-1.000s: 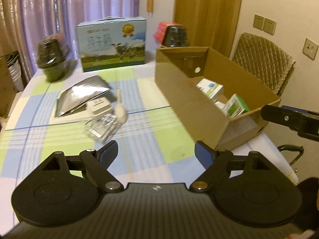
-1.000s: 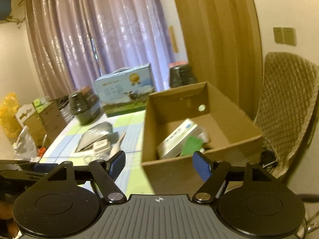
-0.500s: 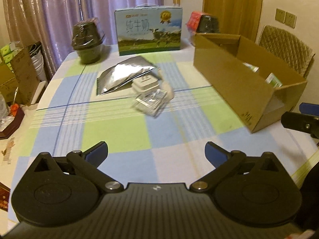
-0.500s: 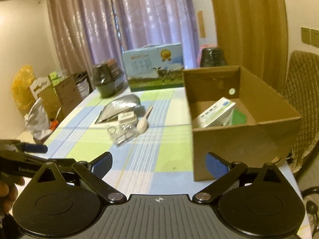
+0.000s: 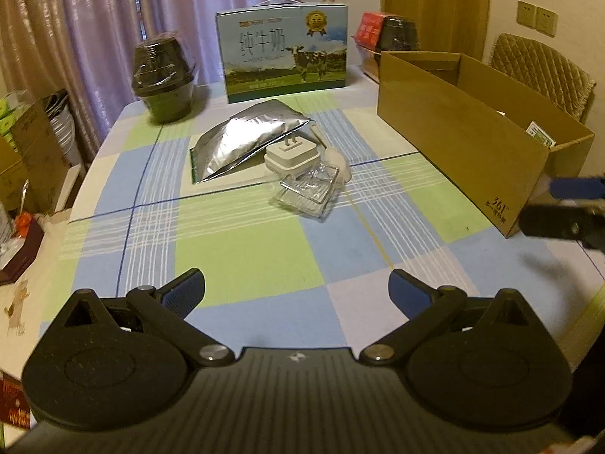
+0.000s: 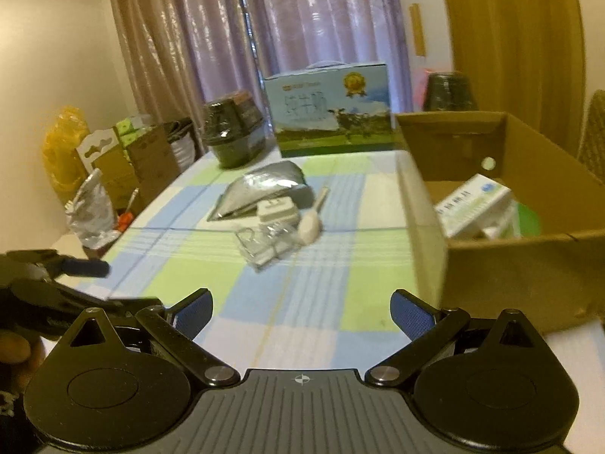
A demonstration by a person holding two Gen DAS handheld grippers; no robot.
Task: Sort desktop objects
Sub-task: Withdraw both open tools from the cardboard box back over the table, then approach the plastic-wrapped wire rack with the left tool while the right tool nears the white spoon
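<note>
Four small items sit clustered at the middle of a table covered in a blue, green and white checked cloth [image 5: 242, 249]: a crinkled silver foil pouch [image 5: 245, 138] lying flat at the far side, a white plug adapter [image 5: 290, 156] with its two prongs pointing up touching the pouch's near right corner, a clear plastic hinged case [image 5: 308, 193] lying open just in front of the adapter, and a white plastic scoop [image 6: 312, 223] just right of the adapter with its handle pointing away. To the right, an open brown cardboard box [image 5: 469, 140] stands along the table's right edge, holding a white-and-green carton [image 6: 470, 204] that leans against other packaging. At the far edge stand a blue milk gift carton with a cow picture [image 5: 285, 60], a dark wrapped stack of bowls [image 5: 164, 79] to its left and another dark wrapped stack [image 5: 401, 36] to its right. The left gripper [image 5: 297, 289] hovers over the near part of the cloth, blue-padded fingers spread wide with nothing between them. The right gripper [image 6: 300, 308] is likewise wide open and empty, near the box's front left corner.
</note>
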